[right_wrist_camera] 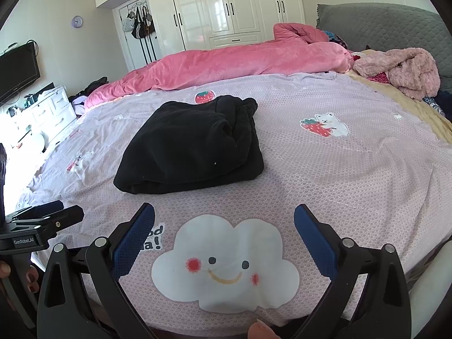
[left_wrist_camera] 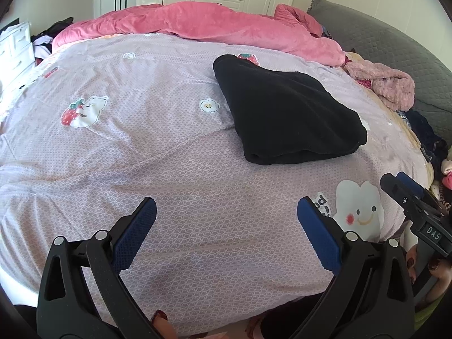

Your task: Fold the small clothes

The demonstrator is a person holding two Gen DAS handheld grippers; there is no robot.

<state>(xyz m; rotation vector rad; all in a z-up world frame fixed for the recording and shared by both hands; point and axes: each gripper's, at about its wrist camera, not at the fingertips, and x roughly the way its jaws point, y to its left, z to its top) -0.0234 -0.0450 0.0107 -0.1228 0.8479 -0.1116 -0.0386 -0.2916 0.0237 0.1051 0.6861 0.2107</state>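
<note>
I see the black garment [right_wrist_camera: 192, 147] lying on the bed [right_wrist_camera: 353, 175], on the lilac printed sheet, a little beyond my two claws and nearer to the middle of the bed than to its near edge. It already looks folded into a thick packet of several layers, with a rounded fold along the side toward me and a bunched, ribbed end at the far side. I judge it soft and light, a fleecy cloth that bends everywhere and does not slide much on the sheet, so nothing here can break. The layers can slip apart if I lift from only one, so I think the best hold is at the near folded edge, pinching all layers together, or at the two near corners, one for each claw.

The left claw [left_wrist_camera: 226, 223] is wide open and holds nothing; it hangs over bare sheet, well apart from the garment [left_wrist_camera: 285, 113]. The right claw [right_wrist_camera: 224, 226] is also wide open and empty, above the white cloud print [right_wrist_camera: 226, 260], with the garment ahead and a little to its left.

There is much free sheet on the left of the garment and between it and me. Behind it lies the pink blanket [right_wrist_camera: 226, 59], and on the right side a fluffy pink garment [right_wrist_camera: 404, 70] near the grey headboard [right_wrist_camera: 395, 25]; both are well apart from my work. The near edge of the bed is just under the claws, so I should not pull the packet too far toward me
</note>
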